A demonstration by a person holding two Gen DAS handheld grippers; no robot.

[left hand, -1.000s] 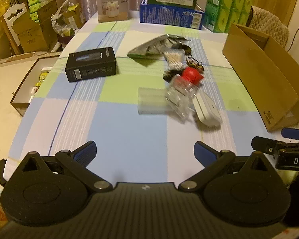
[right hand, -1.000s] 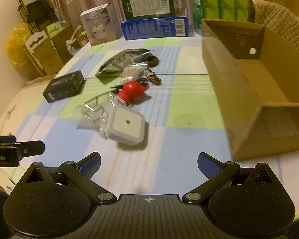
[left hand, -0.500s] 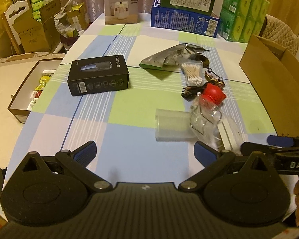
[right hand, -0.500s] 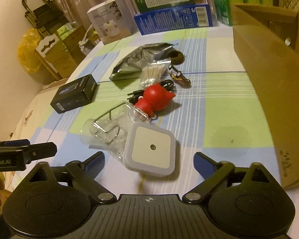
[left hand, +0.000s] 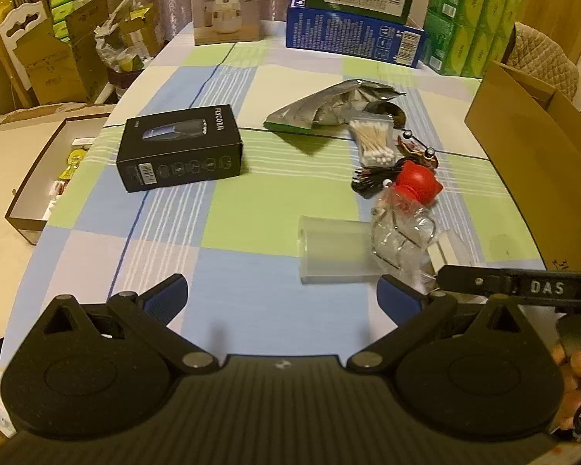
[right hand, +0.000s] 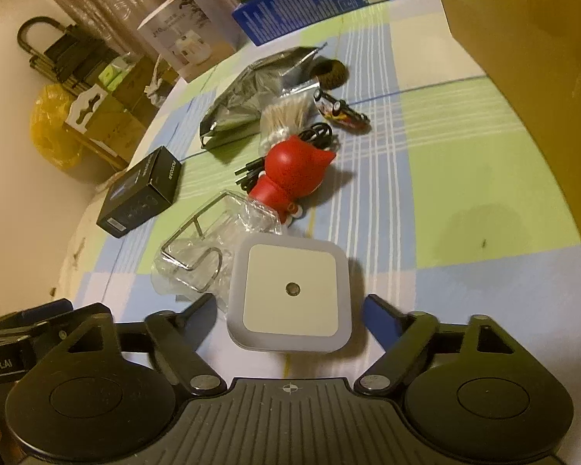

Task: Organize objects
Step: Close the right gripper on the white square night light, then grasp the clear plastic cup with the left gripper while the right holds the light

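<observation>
Right tool (right hand: 290,306) wide open, straddling square white plastic night light (right hand: 290,294); left tool (left hand: 281,294) open, empty.
Checked blue-green cloth table (left hand: 251,224), cluttered room; right tool moved closer than before.

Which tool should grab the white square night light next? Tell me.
Right. The right tool is open with the night light between its fingers; the left tool faces bare tablecloth.

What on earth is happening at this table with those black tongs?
A person is tidying a cluttered table, holding tongs in each hand. The right tongs are open around a square white night light, not yet gripping it. The left tongs hover open, empty, near a frosted plastic cup. A cardboard box sits alongside.
</observation>
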